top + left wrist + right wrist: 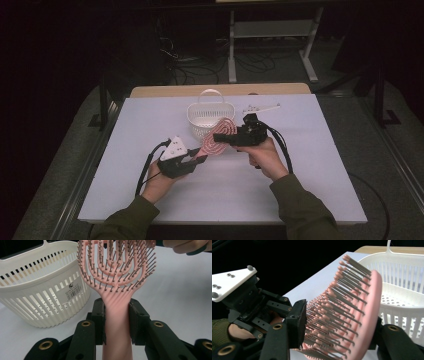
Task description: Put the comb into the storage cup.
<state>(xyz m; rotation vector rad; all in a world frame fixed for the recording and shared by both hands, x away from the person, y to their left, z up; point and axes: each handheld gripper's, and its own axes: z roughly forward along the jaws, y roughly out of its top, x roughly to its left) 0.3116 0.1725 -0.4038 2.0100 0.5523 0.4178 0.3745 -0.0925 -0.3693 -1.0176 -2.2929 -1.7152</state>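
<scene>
Both grippers hold the pink hairbrush point(216, 140) above the table point(310, 165), just in front of the white basket point(210, 116): left gripper point(197, 161) clamped on its handle, right gripper point(223, 138) closed across the bristled head. Seemingly a hand-over step; next, I judge, 1 gripper must let go so the other can lower the brush into the basket

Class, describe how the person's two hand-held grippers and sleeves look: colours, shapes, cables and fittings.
Both sleeves are olive green. The left gripper is black, topped by a pale grey three-cornered plate with small screws, and trails a black cable. The right gripper is black too, with a thick black cable looping back. The angular black fingers carry brass-coloured ringed pivots.
</scene>
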